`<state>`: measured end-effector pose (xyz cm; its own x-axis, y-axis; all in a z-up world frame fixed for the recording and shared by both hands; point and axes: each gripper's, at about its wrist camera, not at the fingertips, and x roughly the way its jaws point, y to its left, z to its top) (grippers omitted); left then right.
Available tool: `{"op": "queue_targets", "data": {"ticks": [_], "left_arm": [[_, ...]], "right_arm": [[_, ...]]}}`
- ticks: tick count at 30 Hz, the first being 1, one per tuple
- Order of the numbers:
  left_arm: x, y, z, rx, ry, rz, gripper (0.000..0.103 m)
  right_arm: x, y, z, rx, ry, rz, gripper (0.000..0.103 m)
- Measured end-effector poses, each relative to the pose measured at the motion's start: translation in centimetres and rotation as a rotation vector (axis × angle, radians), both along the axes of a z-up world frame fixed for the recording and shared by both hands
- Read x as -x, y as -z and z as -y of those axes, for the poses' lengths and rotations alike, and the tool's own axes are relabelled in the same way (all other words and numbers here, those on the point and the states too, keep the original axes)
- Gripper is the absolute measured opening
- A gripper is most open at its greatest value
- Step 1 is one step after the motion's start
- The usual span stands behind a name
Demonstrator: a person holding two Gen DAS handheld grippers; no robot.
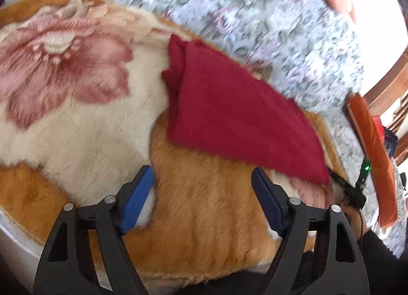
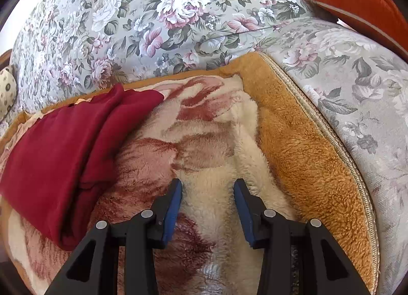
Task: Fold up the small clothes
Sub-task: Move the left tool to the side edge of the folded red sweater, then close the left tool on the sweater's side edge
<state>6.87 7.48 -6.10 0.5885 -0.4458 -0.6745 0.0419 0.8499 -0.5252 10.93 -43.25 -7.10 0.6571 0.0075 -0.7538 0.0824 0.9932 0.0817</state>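
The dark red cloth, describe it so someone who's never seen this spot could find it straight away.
Start at the floral sofa, then the fluffy orange-edged blanket spread over its seat. On the blanket lies the folded dark red cloth, the only plain, single-coloured piece among flower patterns; no hand-held gripper touches it.

The red garment (image 2: 58,147) is a soft, matt knitted cloth, lying on a thick, fluffy fleece blanket (image 2: 211,142). The sofa (image 2: 158,19) is smooth woven flowered fabric, and the orange cushion (image 2: 357,2) looks like ribbed velvety cloth.
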Motion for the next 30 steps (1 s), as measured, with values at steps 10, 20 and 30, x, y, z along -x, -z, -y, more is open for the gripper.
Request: {"op": "queue_targets", "data": {"ticks": [10, 20, 30], "left_arm": [[-3.9, 1.1, 0.3, 0.253, -0.027, -0.024, 0.098], [-5.6, 0.7, 0.7, 0.139, -0.178, -0.036, 0.090], [-6.2, 1.3, 1.6, -0.138, -0.274, -0.092, 0.043]], "right_arm": [[0.1, 0.4, -0.2, -0.004, 0.001, 0.007, 0.041], [0.0, 0.5, 0.0, -0.017, 0.001, 0.013, 0.042], [-0.1, 0.5, 0.0, -0.018, 0.002, 0.013, 0.042]]}}
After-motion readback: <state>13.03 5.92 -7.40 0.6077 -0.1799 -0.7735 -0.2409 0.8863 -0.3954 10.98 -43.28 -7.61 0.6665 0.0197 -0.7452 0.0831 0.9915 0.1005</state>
